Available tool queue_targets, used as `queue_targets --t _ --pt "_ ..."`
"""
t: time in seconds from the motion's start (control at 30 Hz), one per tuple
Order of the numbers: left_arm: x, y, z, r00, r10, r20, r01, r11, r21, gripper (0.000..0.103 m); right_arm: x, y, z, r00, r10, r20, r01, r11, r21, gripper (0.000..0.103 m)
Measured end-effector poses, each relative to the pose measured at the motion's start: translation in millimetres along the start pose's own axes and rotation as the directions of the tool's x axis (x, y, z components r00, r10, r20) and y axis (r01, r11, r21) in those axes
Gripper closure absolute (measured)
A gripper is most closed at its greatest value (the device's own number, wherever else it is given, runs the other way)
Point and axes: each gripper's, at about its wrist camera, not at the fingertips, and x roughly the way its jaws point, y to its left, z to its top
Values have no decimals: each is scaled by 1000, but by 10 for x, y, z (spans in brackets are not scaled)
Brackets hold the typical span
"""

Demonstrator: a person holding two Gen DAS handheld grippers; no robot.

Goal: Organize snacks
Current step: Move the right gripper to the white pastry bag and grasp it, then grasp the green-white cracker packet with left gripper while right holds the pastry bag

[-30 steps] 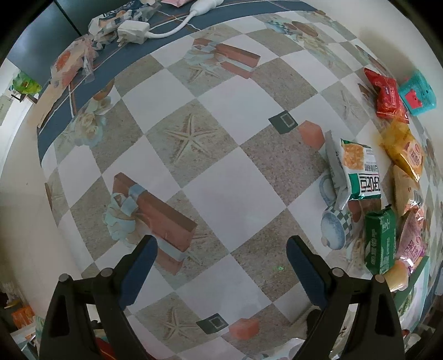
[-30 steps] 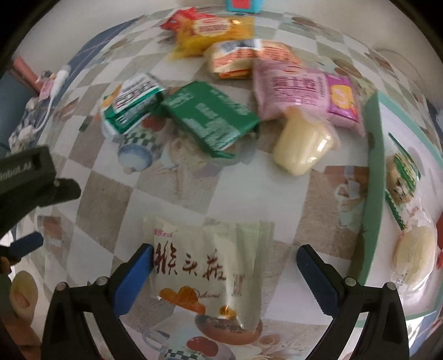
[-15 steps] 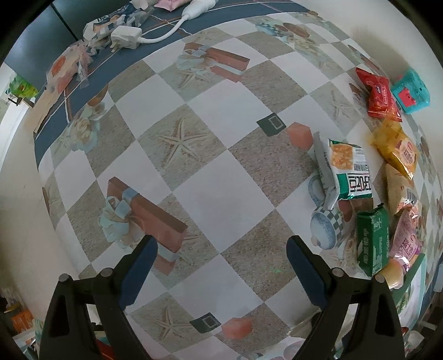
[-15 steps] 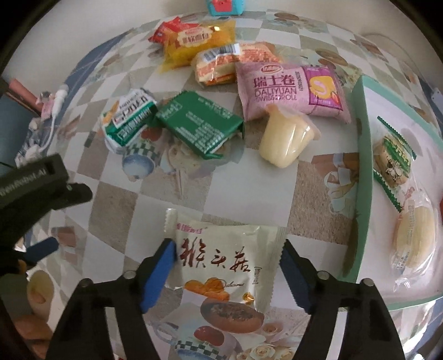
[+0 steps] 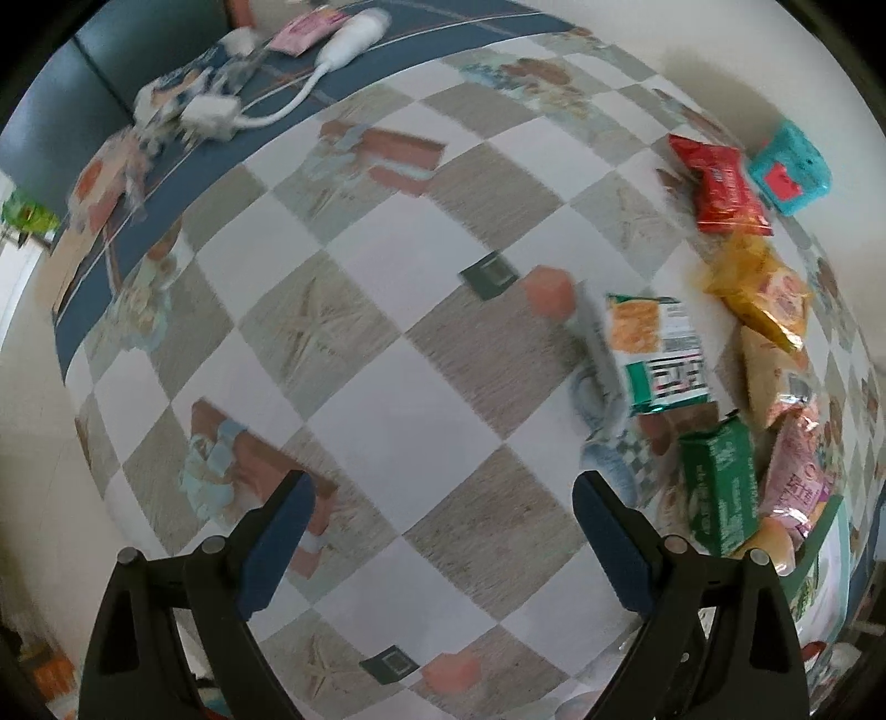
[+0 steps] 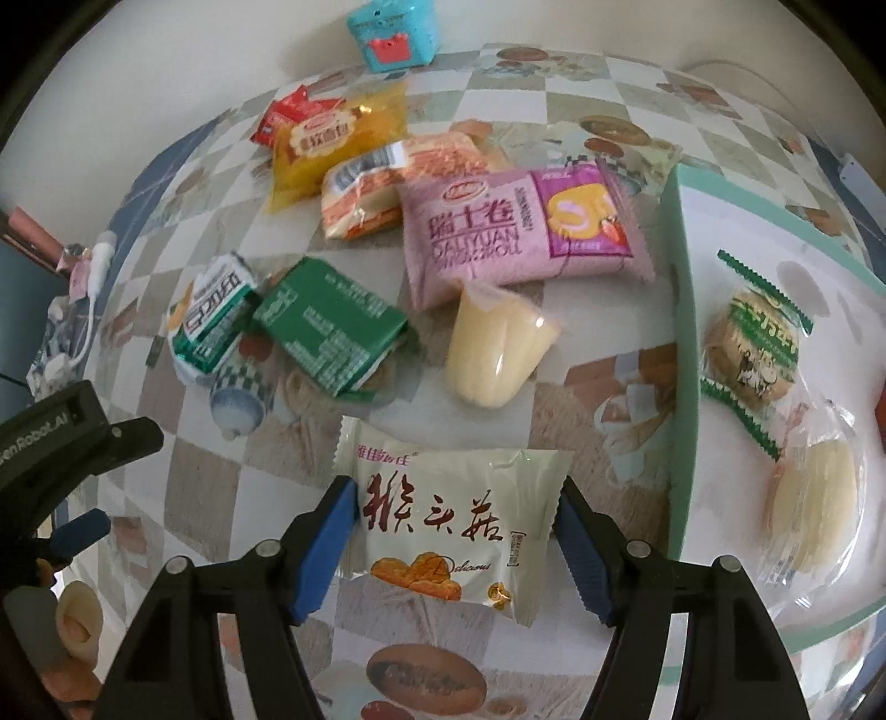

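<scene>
A white snack packet (image 6: 443, 515) with red lettering sits between the blue pads of my right gripper (image 6: 454, 487). The jaws are closing and both pads press on its sides. Just to the right is a white tray with a green rim (image 6: 678, 332), which holds a green-edged biscuit packet (image 6: 753, 354) and a clear-wrapped snack (image 6: 814, 498). My left gripper (image 5: 440, 482) hangs open over the bare checked tablecloth (image 5: 387, 399) with nothing between its fingers; its black body also shows at the left edge of the right wrist view.
Loose snacks lie beyond the held packet: a jelly cup (image 6: 493, 354), a pink roll pack (image 6: 498, 232), a green pack (image 6: 332, 327), a green-white pack (image 6: 213, 315), orange (image 6: 387, 183), yellow (image 6: 326, 144) and red (image 6: 282, 113) packs. A teal box (image 6: 393, 33) stands by the wall. A white cable (image 5: 288, 105) lies far left.
My right gripper's jaws went from wide apart to pressing on the white packet's sides. The left gripper stayed open and drifted over the tablecloth, so the snacks sit nearer the view's middle.
</scene>
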Motion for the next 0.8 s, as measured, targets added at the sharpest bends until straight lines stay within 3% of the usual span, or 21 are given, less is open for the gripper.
queue_targets --t 0.1,0.17,0.47,0.67,0.8 --pt "-46 -131 37 999 -21 25 20 999 30 9 -57 -107 13 999 41 5 -41 999 35 34" --pt "-78 -232 62 999 -31 43 29 998 50 9 -135 -169 14 998 66 17 -67 996 55 47" --pt "-146 -500 151 994 -67 92 60 995 77 9 -382 -440 67 991 121 62 -128 983 129 48" --pt "-69 -531 285 989 -116 88 112 992 50 9 -558 -655 198 988 70 137 -96 976 195 48" --pt "40 -545 313 993 -101 65 99 995 28 9 -457 -697 327 990 32 140 -63 972 227 48"
